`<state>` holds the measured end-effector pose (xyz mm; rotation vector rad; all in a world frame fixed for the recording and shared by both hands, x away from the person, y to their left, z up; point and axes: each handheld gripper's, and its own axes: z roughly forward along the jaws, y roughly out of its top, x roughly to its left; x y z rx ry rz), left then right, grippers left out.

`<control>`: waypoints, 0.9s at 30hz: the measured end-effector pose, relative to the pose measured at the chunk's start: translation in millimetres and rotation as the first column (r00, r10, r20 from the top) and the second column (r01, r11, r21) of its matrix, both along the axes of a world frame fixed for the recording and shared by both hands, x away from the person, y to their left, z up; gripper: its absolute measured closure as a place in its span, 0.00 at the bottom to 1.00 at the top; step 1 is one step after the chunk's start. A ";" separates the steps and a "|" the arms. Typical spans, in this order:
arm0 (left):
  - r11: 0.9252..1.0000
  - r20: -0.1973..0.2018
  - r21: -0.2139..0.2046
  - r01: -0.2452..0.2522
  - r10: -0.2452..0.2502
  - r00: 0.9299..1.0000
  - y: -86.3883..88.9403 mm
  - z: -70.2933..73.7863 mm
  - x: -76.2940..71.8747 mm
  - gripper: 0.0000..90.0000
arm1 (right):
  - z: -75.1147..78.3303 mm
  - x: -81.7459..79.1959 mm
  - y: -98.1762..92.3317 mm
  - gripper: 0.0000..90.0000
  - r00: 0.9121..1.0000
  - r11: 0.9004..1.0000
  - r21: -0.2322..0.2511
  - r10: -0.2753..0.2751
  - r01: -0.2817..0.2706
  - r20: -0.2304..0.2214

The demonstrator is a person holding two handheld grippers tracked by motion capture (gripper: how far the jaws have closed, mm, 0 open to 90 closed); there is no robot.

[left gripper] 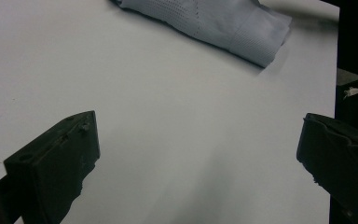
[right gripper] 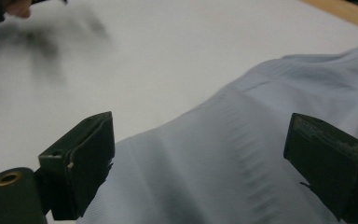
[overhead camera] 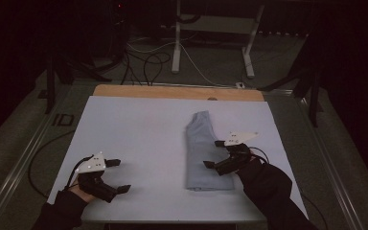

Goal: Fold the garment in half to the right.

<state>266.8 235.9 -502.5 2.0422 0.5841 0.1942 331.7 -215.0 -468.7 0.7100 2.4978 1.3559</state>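
A folded light blue-grey cloth (overhead camera: pixel 202 148) lies lengthwise on the white sheet (overhead camera: pixel 139 129), right of centre. My right gripper (overhead camera: pixel 213 154) hovers over the cloth's right side near its front end, jaws wide open and empty. In the right gripper view, the cloth (right gripper: pixel 242 140) spreads under the open right gripper (right gripper: pixel 200 154), slightly blurred. My left gripper (overhead camera: pixel 121 175) rests open at the sheet's front left, well away from the cloth. In the left gripper view, the left gripper (left gripper: pixel 198 149) has bare sheet between its jaws, and the cloth (left gripper: pixel 223 23) lies far ahead.
The sheet covers a wooden tabletop whose far strip (overhead camera: pixel 172 92) shows. Metal rails (overhead camera: pixel 24 158) run along both sides of the table. Beyond it stand a white desk frame (overhead camera: pixel 177 43) and loose cables (overhead camera: pixel 148 62) on the floor.
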 end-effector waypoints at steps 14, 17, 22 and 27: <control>1.000 0.004 -0.007 0.001 -0.001 1.000 0.3 0.2 -0.9 0.01 | -7.7 -1.0 -36.5 0.10 0.994 0.994 0.001 -0.105 0.105 0.004; 1.000 0.006 -0.004 0.004 -0.004 1.000 0.1 0.3 -0.9 0.01 | -13.2 -4.2 -43.7 0.10 0.992 0.991 0.008 -0.130 0.130 -0.001; 1.000 0.009 -0.004 0.005 -0.005 1.000 0.5 0.7 -1.7 0.01 | -23.0 -11.2 -54.9 0.10 0.989 0.989 0.016 -0.149 0.149 -0.001; 1.000 0.007 -0.002 0.006 -0.006 1.000 0.1 -0.2 -1.5 0.01 | -33.4 -17.1 -64.1 0.10 0.986 0.986 0.008 -0.164 0.164 -0.001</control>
